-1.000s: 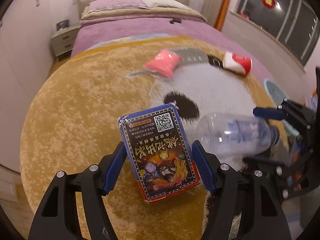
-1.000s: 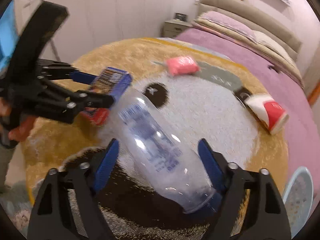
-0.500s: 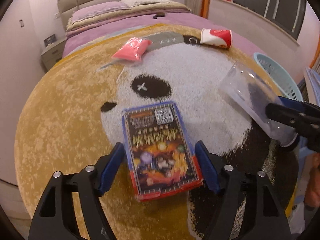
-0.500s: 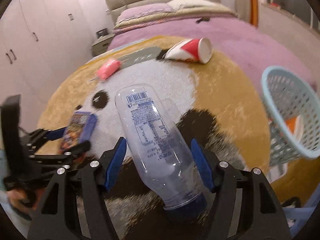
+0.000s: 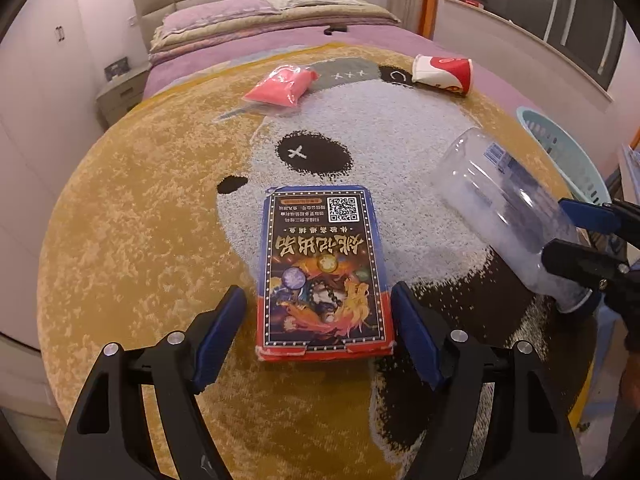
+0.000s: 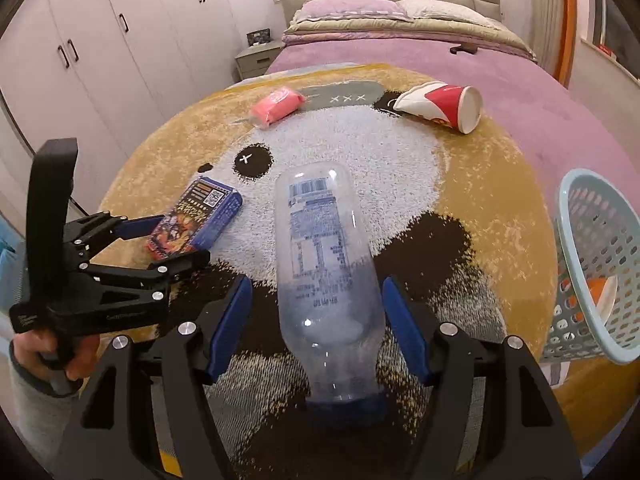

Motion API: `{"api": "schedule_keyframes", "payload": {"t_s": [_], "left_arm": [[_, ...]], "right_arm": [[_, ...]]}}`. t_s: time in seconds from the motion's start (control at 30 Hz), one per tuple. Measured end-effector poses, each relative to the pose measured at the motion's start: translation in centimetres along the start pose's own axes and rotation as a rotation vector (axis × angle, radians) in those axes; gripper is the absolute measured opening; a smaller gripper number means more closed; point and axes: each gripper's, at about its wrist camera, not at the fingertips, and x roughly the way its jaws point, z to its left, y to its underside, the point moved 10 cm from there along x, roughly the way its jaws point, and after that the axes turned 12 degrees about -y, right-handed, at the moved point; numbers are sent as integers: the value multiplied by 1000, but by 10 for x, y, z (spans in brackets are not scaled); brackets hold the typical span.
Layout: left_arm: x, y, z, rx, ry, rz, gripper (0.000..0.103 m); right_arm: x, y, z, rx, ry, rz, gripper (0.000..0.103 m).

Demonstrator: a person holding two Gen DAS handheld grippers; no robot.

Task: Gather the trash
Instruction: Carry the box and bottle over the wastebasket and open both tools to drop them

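Note:
My left gripper (image 5: 318,330) is shut on a blue and red card box (image 5: 322,276), held above the panda rug; the box also shows in the right wrist view (image 6: 196,220). My right gripper (image 6: 316,320) is shut on a clear plastic bottle (image 6: 324,264), cap end toward me; the bottle shows in the left wrist view (image 5: 508,212) at the right. A pink packet (image 5: 282,86) and a red and white paper cup (image 5: 442,74) lie on the rug's far side. A light blue basket (image 6: 592,264) stands at the right.
The round panda rug (image 5: 120,220) covers the floor. A bed with a purple cover (image 6: 400,48) lies beyond it, with a nightstand (image 6: 256,54) and white wardrobes (image 6: 100,52) at the left. The basket holds some orange and white trash (image 6: 600,292).
Both grippers keep their hold. The views have swung right and pulled back, so the basket and cup are now in view and the bottle points away from the box.

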Motion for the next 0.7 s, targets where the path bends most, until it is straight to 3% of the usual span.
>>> {"api": "schedule_keyframes", "payload": {"t_s": [0.1,0.2,0.3,0.37,0.7], "left_arm": [[2,-4,-3,-8,-15,-9,70],[1,-6,-2,-20,-30,-20,59],[-1,-9,-1,-43,-13,-28,58],[-6,-15,-2,-54,0,-50,58],[-39,-62,-38,-15,65,-177,58]], "right_arm": [[8,1,-3,-4,32,14,65],[12,4,-7,-4,45,28,64],[12,4,-8,-19,63,20,55],[11,3,-9,-18,52,15,55],[-39,-21,-43,40,93,-132,54]]}}
